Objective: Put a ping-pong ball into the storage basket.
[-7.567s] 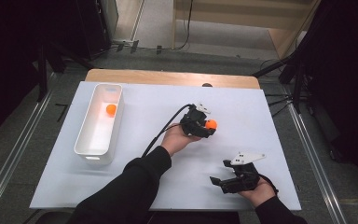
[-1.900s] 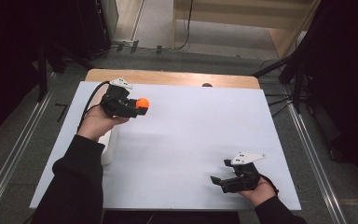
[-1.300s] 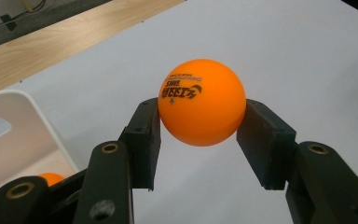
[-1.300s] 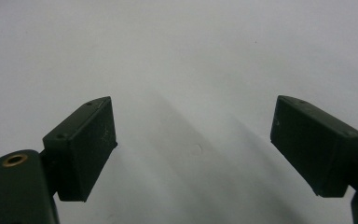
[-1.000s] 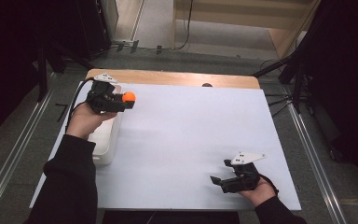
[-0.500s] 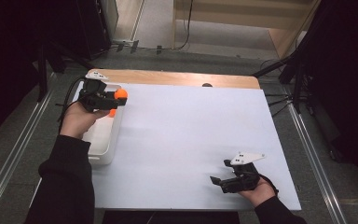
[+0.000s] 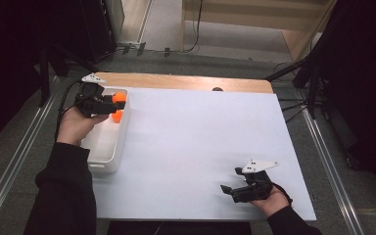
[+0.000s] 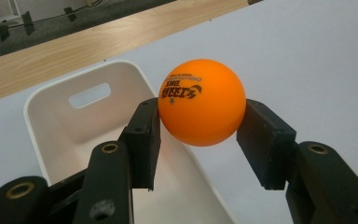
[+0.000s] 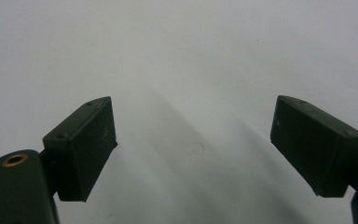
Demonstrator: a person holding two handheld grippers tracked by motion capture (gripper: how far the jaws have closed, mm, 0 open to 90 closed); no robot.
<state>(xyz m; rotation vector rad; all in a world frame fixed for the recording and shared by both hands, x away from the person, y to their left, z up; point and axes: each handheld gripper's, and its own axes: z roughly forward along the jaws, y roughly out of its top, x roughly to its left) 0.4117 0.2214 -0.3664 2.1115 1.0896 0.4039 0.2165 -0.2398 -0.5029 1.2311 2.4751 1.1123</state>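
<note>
- High view: the left gripper sits at the far left of the table, held over the far end of a white bin, and pinches an orange ball between its jaws.
- A second orange ball lies inside the bin, just below and near the held one.
- The bin is long and narrow and stands along the left edge of the white tabletop; its far end reaches almost to the wooden strip that borders the table's far side.
- Left gripper view: the ball is clamped on both sides by the black pads, with dark printed lettering facing up and to the left.
- Behind and below the ball, the bin shows its rounded rim and a slot handle in its end wall; the ball hangs above the bin's right-hand rim, partly over the tabletop beyond.
- At the near right of the table, the right gripper rests low in the person's hand and points left across the bare surface, well apart from the bin.
- Right gripper view: its jaws stand spread wide with nothing between them, and plain white tabletop lies beneath.
- A black cable trails from the left gripper past the person's wrist.
</note>
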